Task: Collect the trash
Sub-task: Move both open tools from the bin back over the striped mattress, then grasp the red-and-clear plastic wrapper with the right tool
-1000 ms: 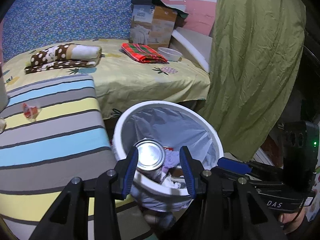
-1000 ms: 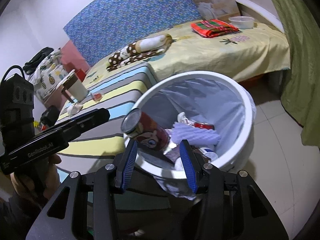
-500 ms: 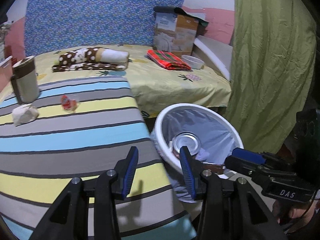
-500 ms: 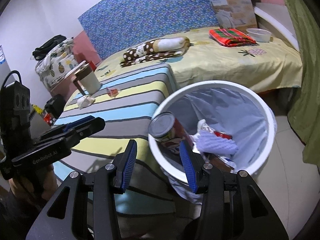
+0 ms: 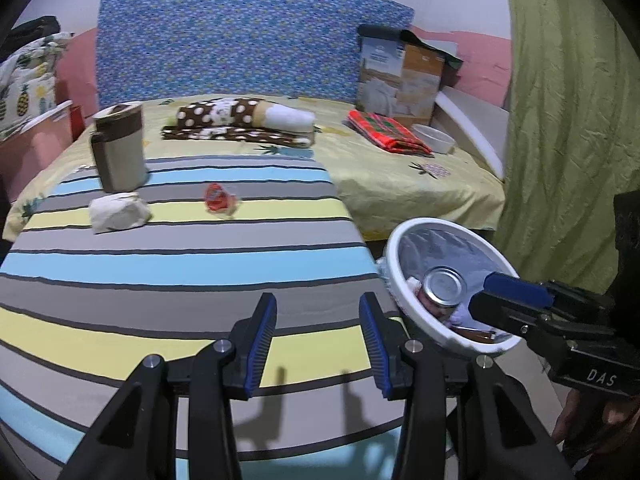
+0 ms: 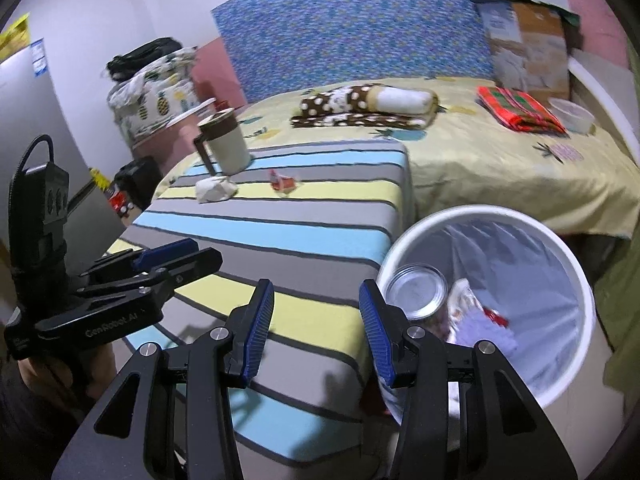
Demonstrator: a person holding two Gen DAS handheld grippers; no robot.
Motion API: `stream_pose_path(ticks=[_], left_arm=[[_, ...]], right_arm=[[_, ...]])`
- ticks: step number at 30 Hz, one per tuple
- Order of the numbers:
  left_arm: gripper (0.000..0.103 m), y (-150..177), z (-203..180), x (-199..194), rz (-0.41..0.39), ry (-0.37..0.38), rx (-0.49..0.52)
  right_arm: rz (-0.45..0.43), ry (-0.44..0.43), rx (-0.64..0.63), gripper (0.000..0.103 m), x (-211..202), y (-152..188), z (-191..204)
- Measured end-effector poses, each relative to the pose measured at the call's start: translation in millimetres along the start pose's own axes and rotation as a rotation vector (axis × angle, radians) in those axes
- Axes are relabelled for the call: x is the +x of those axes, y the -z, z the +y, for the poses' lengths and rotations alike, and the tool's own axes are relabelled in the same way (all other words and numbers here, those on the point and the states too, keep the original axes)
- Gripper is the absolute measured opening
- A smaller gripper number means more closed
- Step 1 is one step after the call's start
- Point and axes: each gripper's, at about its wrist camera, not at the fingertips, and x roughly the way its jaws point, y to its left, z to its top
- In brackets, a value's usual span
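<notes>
Bin (image 6: 576, 268) holds a can (image 6: 416, 292) and wrappers; left gripper (image 5: 318, 334) and right gripper (image 6: 316, 330) gape empty.

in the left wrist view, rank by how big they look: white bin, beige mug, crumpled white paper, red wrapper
1. white bin, though it sits nearest the camera and is partly hidden
2. beige mug
3. crumpled white paper
4. red wrapper, clearly the smallest

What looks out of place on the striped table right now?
Two bits of litter lie loose on the striped table: a crumpled white paper wad beside the mug, and a small red wrapper nearer the middle. The mug stands upright and nothing looks spilled.
</notes>
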Motion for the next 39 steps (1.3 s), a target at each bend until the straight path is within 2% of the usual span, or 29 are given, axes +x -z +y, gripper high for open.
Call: stream_pose_path(ticks=[6,9,11,12,17,28,33,39], left_arm=[[0.045,-3,20,-6,-0.017,-0.057,-0.018],[0.045,-4,29,-7,-0.020,-0.080,-0.021],[0.045,-4,35,-6,-0.019,-0.094,-0.022],[0.045,-5,39,-6,-0.019,-0.102,-0.022],[0.045,-10,63,-3,-0.018,-0.129,-0.039],[0.055,-27,126,15,-0.018,-0.206,-0.111],[0.057,-34,156,29,-0.014,-0.237,-0.139],[0.059,-43,187,51,-0.008,-0.246,-0.177]], right_arm=[[-0.002,-0.029,-0.060,0.047,12,-15,14],[-0.001,-0.036,-0.085,0.051,17,-19,19],[-0.004,-0.032,-0.106,0.062,20,-23,22],[-0.009,-0.032,-0.114,0.064,21,-25,23],[-0.014,-0.035,-0.158,0.064,33,-40,28],[0.050,-0.040,-0.202,0.064,76,-61,38],[0.105,-0.035,-0.167,0.064,99,-67,34],[0.125,-0.034,-0.158,0.064,116,-69,34]])
